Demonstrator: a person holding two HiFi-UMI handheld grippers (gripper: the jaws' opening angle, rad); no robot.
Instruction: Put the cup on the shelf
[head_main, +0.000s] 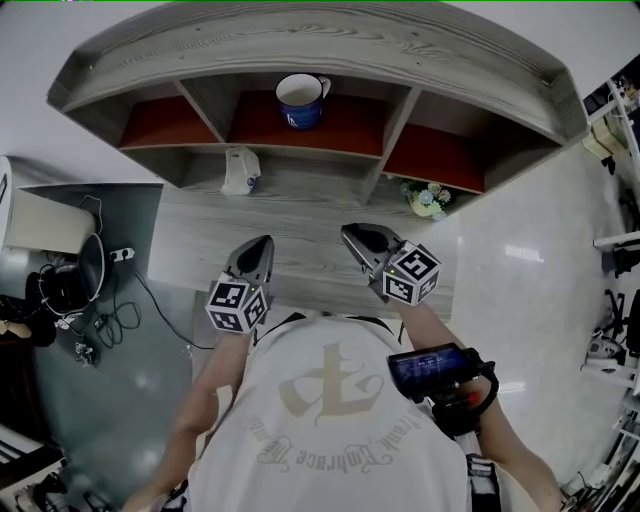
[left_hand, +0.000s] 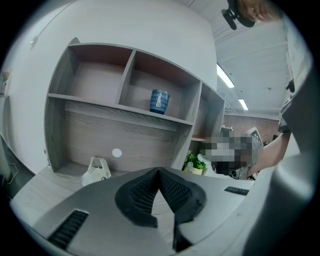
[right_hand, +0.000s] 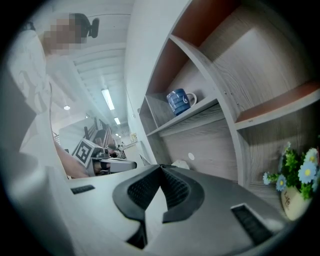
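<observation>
A blue cup (head_main: 301, 100) stands upright in the middle upper compartment of the grey wooden shelf (head_main: 400, 50); it also shows as the cup (left_hand: 159, 101) in the left gripper view and the cup (right_hand: 180, 101) in the right gripper view. My left gripper (head_main: 262, 245) hovers over the desk, well short of the shelf, its jaws shut with nothing between them, as seen at the left gripper (left_hand: 159, 172). My right gripper (head_main: 352, 232) is beside it, also shut and empty, its tips meeting at the right gripper (right_hand: 160, 168).
A small white bag-shaped object (head_main: 241, 170) sits on the desk (head_main: 200, 230) under the shelf at the left. A pot of flowers (head_main: 428, 198) stands at the lower right compartment. A cable and power strip (head_main: 121, 255) lie left of the desk.
</observation>
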